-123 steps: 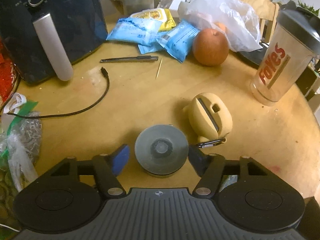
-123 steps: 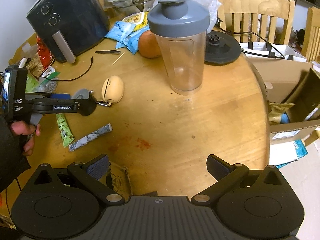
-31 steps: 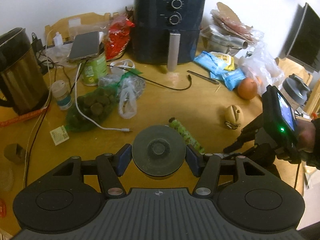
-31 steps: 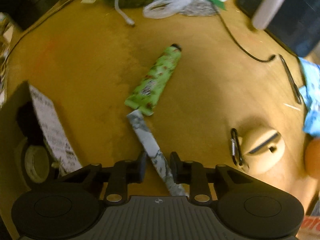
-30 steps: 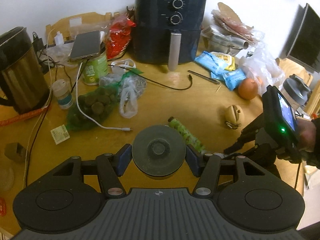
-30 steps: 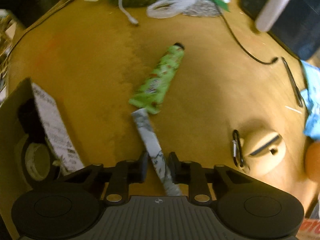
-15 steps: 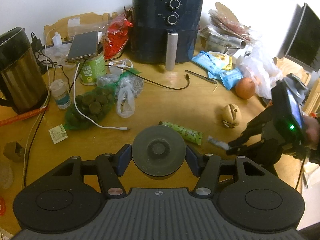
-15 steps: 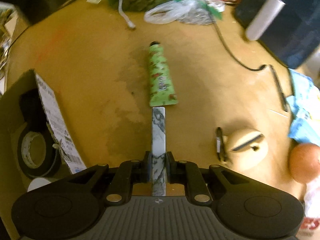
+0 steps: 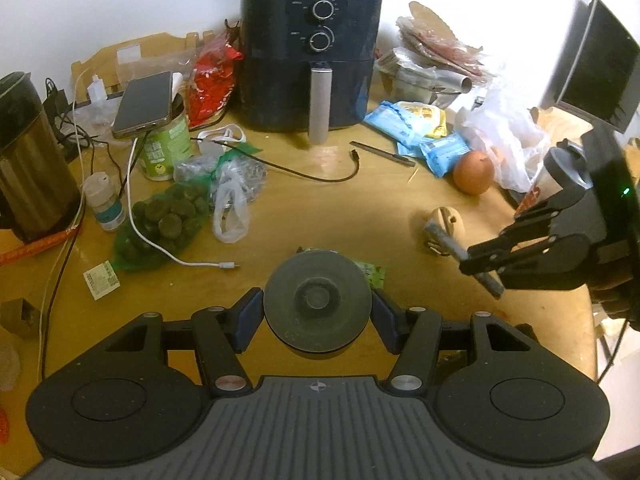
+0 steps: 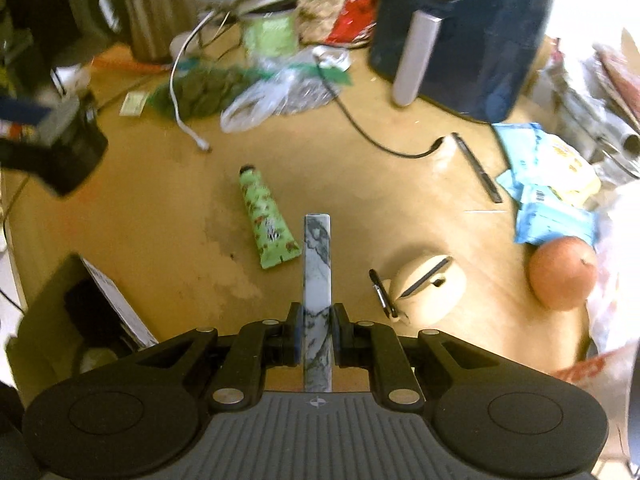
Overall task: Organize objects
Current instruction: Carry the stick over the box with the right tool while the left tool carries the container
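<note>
Marbled stick (image 10: 317,264) sits pinched between the pads of your right hand-held gripper (image 10: 317,338), clear of the desk (image 10: 168,208) and pointing straight ahead along the fingers. You grip it near its rear end, so most of its length juts forward; that leaves the far tip free to go down first wherever you set it. In the left wrist view the same stick (image 9: 444,238) slants out of the right hand-held gripper (image 9: 478,266) above the desk edge.

Just under its tip lies the green tube (image 10: 267,220), flat on the wood, cap end away from you. To the right rests a cream case (image 10: 428,288) with a black clip at its near side, and further right an orange (image 10: 563,273).

Your left hand-held gripper (image 9: 316,314) clamps a round grey disc (image 9: 316,300) by its rim, flat face up towards the camera, held level above the desk so it stays out of the right hand's path. It hides most of the green tube (image 9: 370,271) from that side.

Beyond stand the air fryer (image 9: 310,56), a black cable (image 9: 304,174), a bag of green balls (image 9: 168,220) and blue packets (image 9: 416,128). At the near left edge an open cardboard box (image 10: 48,320) holds a tape roll; my guess is that it is the likeliest home for both held items.
</note>
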A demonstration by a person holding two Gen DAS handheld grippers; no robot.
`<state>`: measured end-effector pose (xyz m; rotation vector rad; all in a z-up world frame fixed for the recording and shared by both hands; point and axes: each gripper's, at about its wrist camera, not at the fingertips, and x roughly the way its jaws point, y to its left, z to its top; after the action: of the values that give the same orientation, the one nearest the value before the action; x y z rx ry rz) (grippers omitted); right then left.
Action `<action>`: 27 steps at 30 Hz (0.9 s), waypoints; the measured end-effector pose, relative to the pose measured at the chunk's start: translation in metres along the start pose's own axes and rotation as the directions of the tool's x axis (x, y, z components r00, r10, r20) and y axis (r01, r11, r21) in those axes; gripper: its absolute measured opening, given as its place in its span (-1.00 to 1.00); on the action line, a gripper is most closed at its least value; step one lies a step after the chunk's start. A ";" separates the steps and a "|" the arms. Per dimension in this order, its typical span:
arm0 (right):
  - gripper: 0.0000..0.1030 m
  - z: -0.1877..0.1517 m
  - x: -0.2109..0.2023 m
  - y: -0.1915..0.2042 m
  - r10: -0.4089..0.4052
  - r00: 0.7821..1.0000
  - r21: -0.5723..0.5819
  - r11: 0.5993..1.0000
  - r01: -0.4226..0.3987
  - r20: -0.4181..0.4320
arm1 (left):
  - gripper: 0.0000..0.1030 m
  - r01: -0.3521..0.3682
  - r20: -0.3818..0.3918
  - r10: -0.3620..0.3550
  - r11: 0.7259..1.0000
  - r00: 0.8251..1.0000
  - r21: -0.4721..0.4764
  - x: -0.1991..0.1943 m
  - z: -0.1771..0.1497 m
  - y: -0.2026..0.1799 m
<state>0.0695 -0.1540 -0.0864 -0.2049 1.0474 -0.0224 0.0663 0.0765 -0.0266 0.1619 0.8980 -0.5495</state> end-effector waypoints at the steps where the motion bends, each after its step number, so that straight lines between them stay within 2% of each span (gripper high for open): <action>1: -0.68 0.000 -0.005 -0.001 0.000 1.000 0.019 1.000 0.000 0.007 | 0.11 0.003 -0.001 -0.003 1.000 1.000 0.003 0.000 0.000 -0.001; 7: -0.68 -0.006 -0.036 -0.007 0.008 0.999 0.161 0.987 -0.015 0.045 | 0.11 0.017 -0.003 -0.017 1.000 1.000 0.015 -0.002 -0.001 -0.008; 12: -0.68 -0.018 -0.053 -0.008 0.045 0.997 0.284 0.957 -0.060 0.059 | 0.11 0.028 -0.009 -0.028 0.999 1.000 0.025 -0.004 -0.004 -0.014; 22: -0.68 -0.053 -0.072 0.000 0.095 0.994 0.478 0.872 -0.106 0.046 | 0.11 0.067 -0.039 -0.065 0.997 0.997 0.046 -0.009 -0.017 -0.030; 27: -0.68 -0.073 -0.074 0.007 0.095 0.995 0.555 0.827 -0.089 0.019 | 0.11 0.088 -0.062 -0.085 0.995 0.994 0.056 -0.012 -0.028 -0.038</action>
<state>-0.0309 -0.1502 -0.0590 0.3798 1.0175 -0.2399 0.0216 0.0586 -0.0311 0.1938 0.9507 -0.6546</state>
